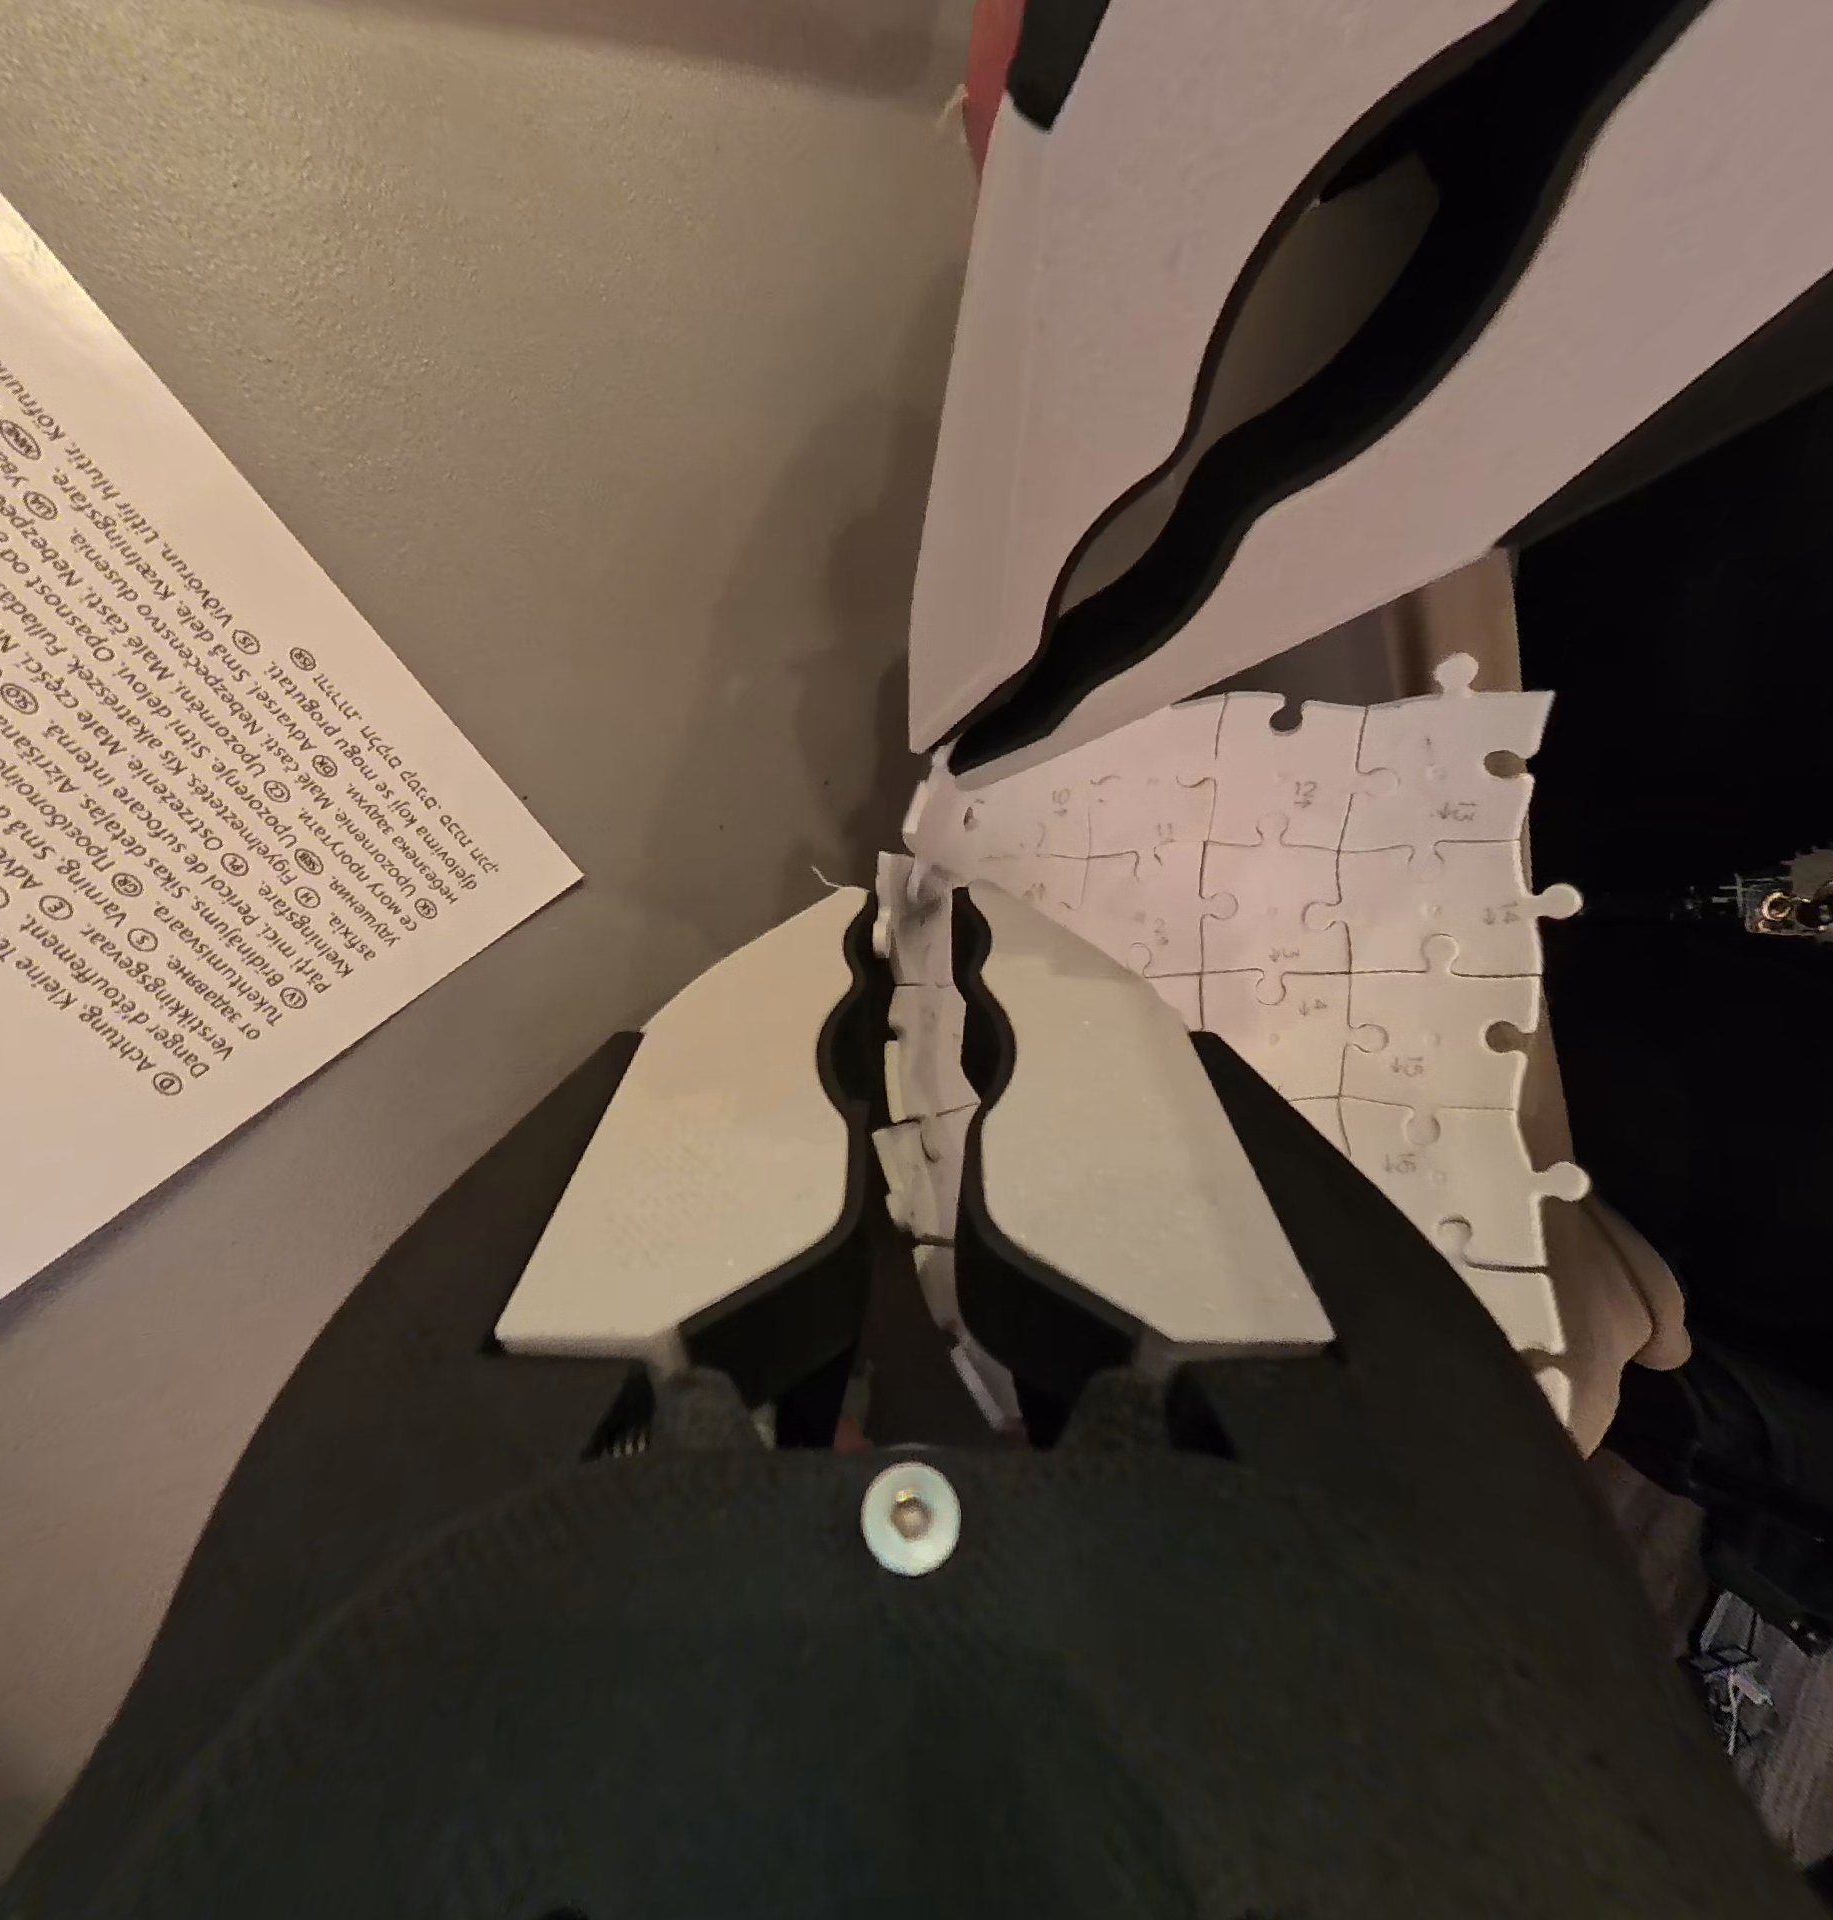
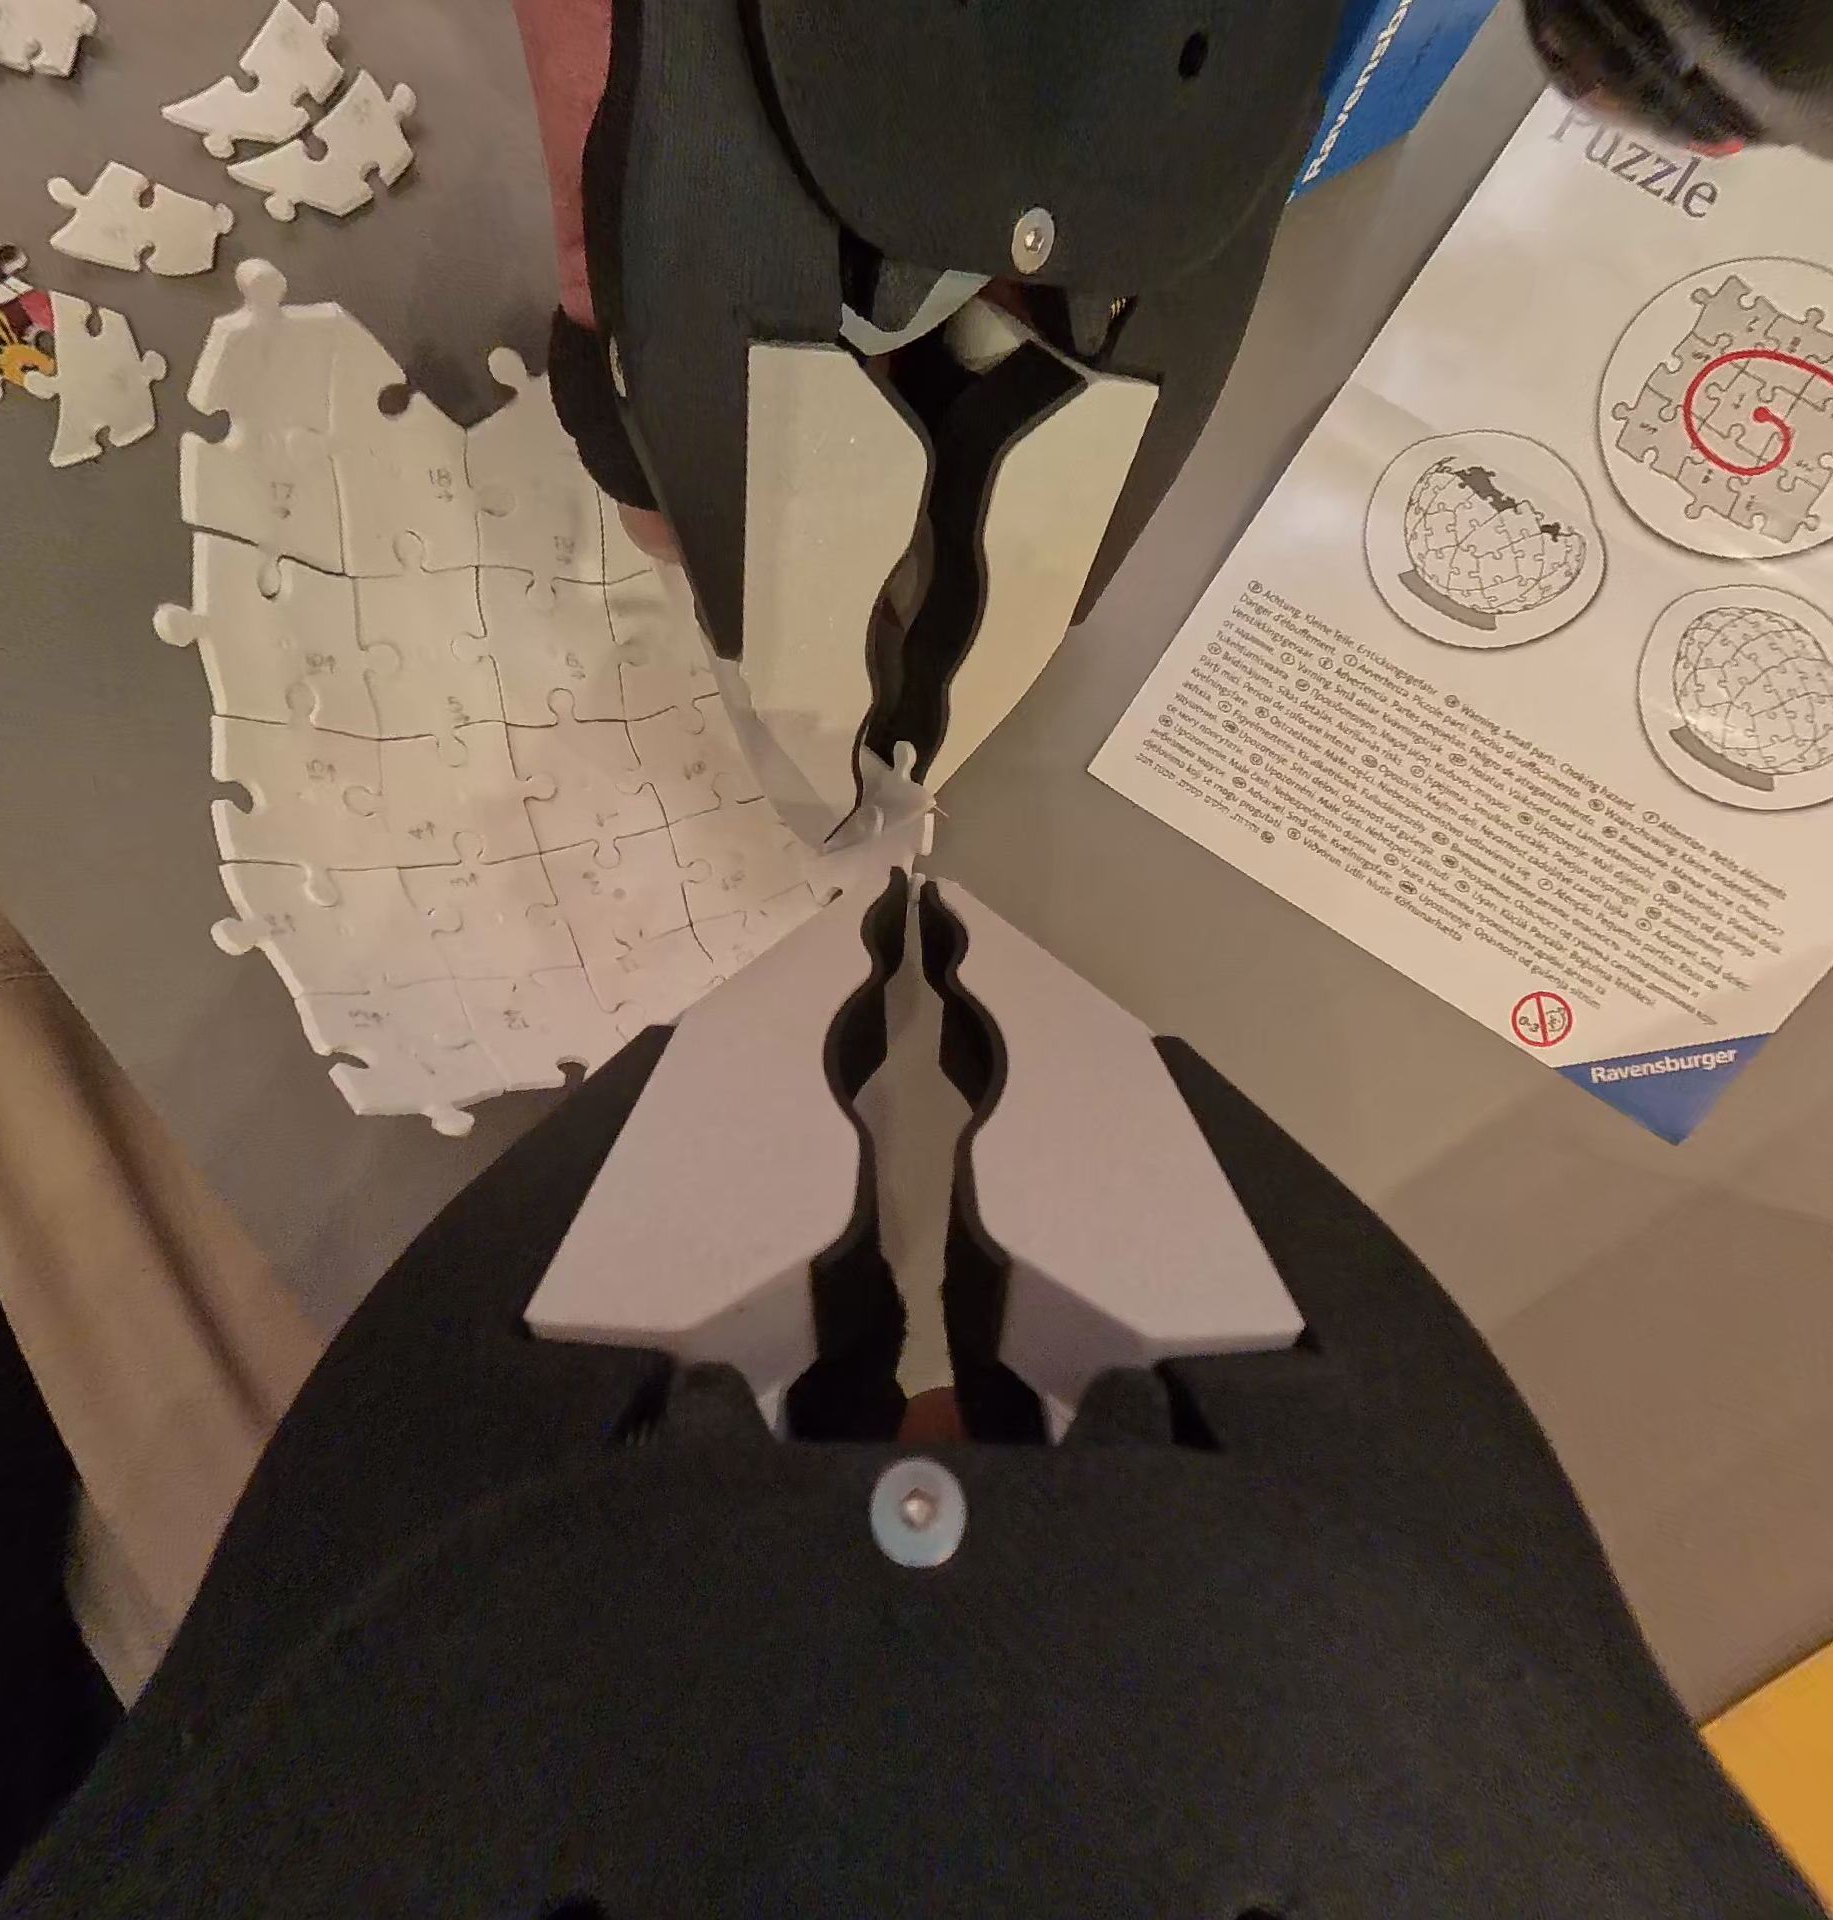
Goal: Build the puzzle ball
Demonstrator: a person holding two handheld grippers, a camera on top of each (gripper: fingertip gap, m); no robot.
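The left black-and-white plastic gripper (image 1: 917, 925) pinches the curved white sheet of interlocked, knobbed puzzle pieces (image 1: 1390, 935); the right black-and-white plastic gripper (image 2: 912, 888), fingers nearly together, nips its corner.

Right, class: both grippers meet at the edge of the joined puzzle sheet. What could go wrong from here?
1. The small piece sits only at the very tips of the right gripper, so it may twist or drop when pressed.
2. The joined sheet, held by one edge in the left gripper, already shows an open seam; pushing could split it further.
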